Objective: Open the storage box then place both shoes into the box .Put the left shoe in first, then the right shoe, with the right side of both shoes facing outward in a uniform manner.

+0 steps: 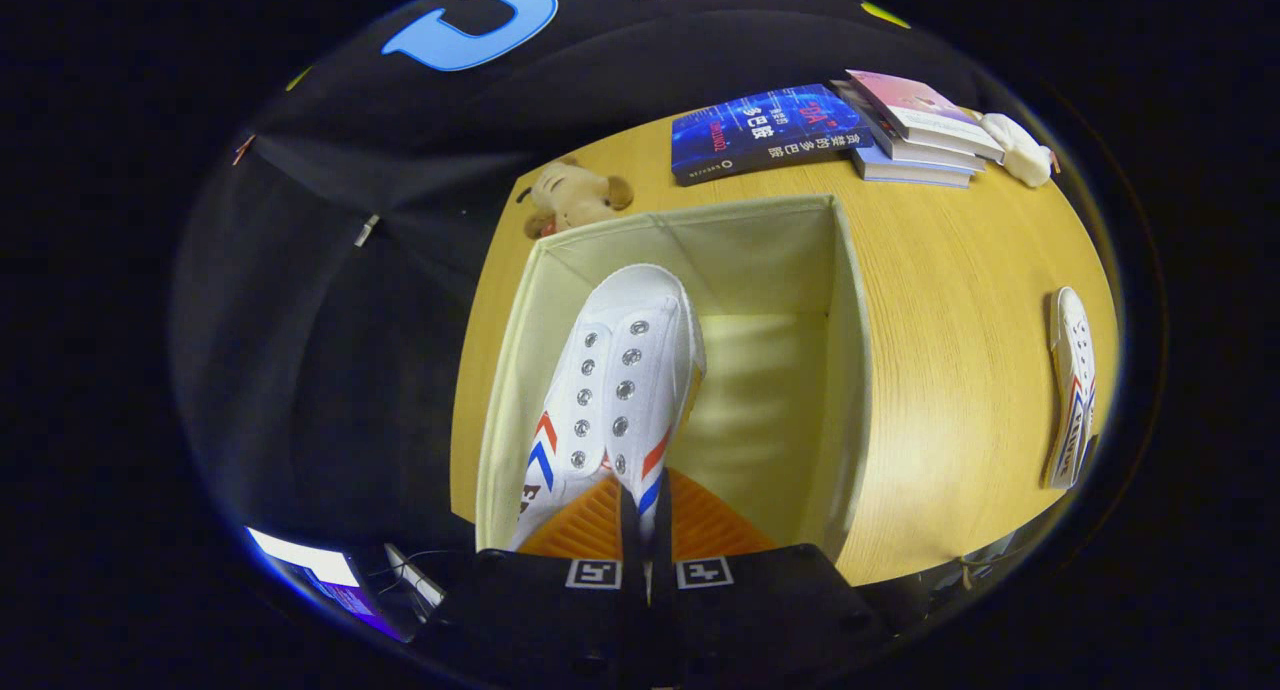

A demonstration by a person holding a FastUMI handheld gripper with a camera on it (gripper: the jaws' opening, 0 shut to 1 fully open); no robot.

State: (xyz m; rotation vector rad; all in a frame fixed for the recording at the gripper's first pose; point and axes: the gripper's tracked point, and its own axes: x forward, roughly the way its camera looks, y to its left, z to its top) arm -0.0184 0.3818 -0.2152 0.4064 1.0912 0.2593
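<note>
Wooden table (960, 350), open storage box (850, 370), tool (647, 530) gripping white shoe (620, 380)

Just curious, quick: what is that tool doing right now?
Tool: closed on a white shoe, holding it over the open box.

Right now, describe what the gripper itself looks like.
The gripper has a black body with two orange ribbed fingers. Each side carries a square black-and-white marker near the finger's base. No cables can be made out on it.
</note>
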